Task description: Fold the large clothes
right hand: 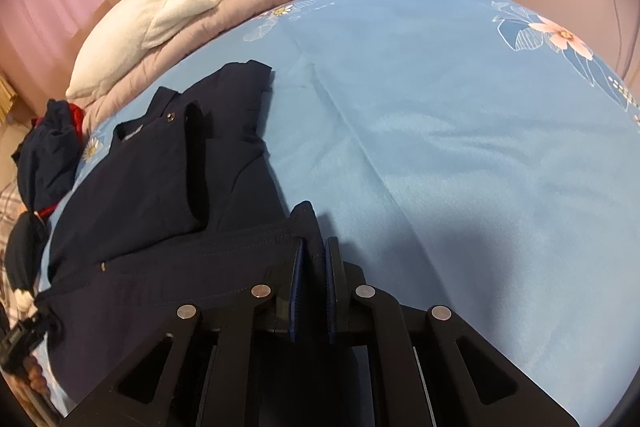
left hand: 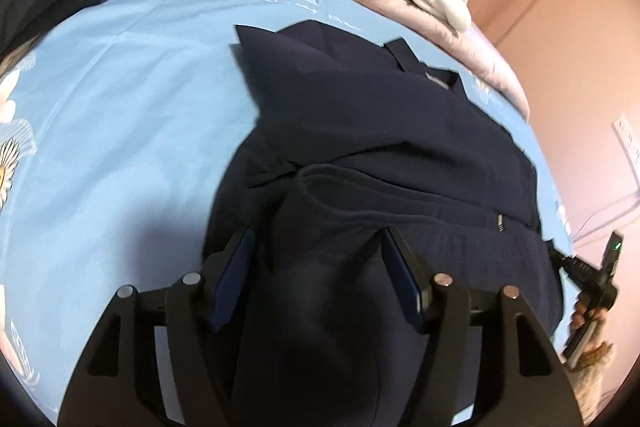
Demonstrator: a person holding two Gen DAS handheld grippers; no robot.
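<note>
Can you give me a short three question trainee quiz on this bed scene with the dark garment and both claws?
1. True or false: the left claw is clamped on the navy garment.
2. What does the right claw pinch? A) white towel B) navy garment's edge C) blue sheet
3. What colour is the sheet under the garment?

Key:
1. False; its jaws stand open, fabric between them unpressed.
2. B
3. Light blue, with printed flowers.
</note>
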